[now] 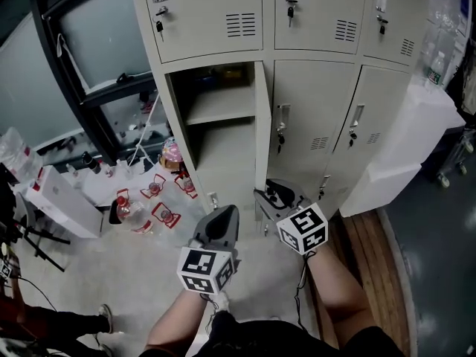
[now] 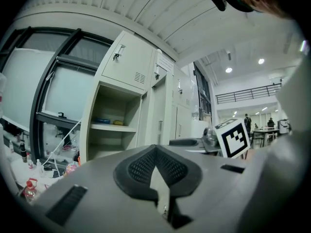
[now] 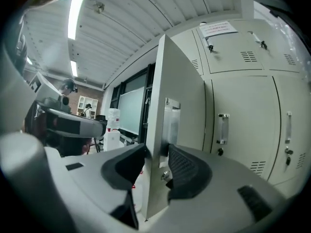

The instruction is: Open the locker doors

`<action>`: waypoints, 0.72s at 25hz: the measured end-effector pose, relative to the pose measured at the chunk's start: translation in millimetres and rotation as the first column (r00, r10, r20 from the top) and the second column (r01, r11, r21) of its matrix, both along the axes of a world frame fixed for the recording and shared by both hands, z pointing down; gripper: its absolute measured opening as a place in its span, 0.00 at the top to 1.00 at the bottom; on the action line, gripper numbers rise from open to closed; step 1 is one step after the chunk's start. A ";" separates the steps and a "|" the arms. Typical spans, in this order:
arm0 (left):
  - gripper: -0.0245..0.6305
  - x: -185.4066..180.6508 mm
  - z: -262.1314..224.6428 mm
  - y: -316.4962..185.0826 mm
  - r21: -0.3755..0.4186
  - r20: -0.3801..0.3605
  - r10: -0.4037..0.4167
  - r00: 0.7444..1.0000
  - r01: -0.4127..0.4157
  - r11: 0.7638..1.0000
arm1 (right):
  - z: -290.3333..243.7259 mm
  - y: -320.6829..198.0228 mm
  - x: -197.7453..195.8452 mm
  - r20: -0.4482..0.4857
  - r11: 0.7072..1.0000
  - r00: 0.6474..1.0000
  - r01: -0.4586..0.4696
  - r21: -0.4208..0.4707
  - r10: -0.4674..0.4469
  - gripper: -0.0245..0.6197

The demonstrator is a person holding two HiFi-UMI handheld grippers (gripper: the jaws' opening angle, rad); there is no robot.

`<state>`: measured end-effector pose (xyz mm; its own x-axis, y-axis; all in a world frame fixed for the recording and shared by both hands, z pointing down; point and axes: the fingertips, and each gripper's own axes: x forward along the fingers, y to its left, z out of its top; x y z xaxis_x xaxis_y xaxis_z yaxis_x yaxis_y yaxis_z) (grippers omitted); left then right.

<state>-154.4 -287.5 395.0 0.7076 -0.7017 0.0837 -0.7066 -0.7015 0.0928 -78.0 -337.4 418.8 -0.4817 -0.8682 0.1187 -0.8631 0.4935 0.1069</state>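
left gripper (image 2: 155,148): its jaws are lying closed with the tips meeting, and they are gripping nothing. It is pointing about level toward the open compartment (image 1: 216,129) and hanging clear of the lockers (image 1: 387,28).

right gripper (image 3: 156,155): its jaws are standing apart and straddling the free edge of the open door (image 1: 262,125), with one pad on each face of the sheet metal. The pads are lying very close to the metal, but I cannot tell whether they are touching it. The pad on the outer face is sitting just below the door's handle plate (image 3: 171,123).

grippers in the head view: the right gripper is reaching to the low end of the open door. The left gripper is hanging just beside it on the left, well short of the cabinet.

open door: it is standing swung out toward the person from the right side of its compartment, and the head view is showing it edge-on.

open compartment: it is sitting in the lower row, left column, with a shelf (image 1: 221,111) crossing it.

closed doors (image 1: 311,117): the two lower doors to the right and the three upper ones are sitting shut.
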 end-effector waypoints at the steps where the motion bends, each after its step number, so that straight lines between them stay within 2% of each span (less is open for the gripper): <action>1: 0.96 0.7 -0.2 2.4 0.001 0.001 -0.005 1.000 0.005 1.000 | 0.1 0.7 1.6 0.003 1.000 1.000 -0.003 -0.002 0.003 0.73; 8: 0.96 5.8 -3.6 26.4 0.005 0.003 -0.045 0.999 0.045 0.999 | -0.5 6.7 9.3 -0.019 0.999 0.999 -0.033 -0.020 0.033 0.72; 13: 0.96 9.3 -10.5 49.2 0.020 0.002 -0.079 0.997 0.079 0.997 | -7.8 33.0 15.1 -0.012 1.000 1.000 -0.021 0.004 0.021 0.74; 16: 0.96 14.8 -13.6 69.2 0.027 -0.002 -0.099 0.995 0.099 0.995 | -15.0 56.9 25.9 0.023 1.000 1.000 -0.021 0.010 0.021 0.93; 18: 0.96 19.3 -17.2 82.1 0.034 -0.006 -0.111 0.994 0.111 0.993 | -23.4 74.4 32.8 0.046 1.000 0.999 -0.017 0.018 0.016 0.96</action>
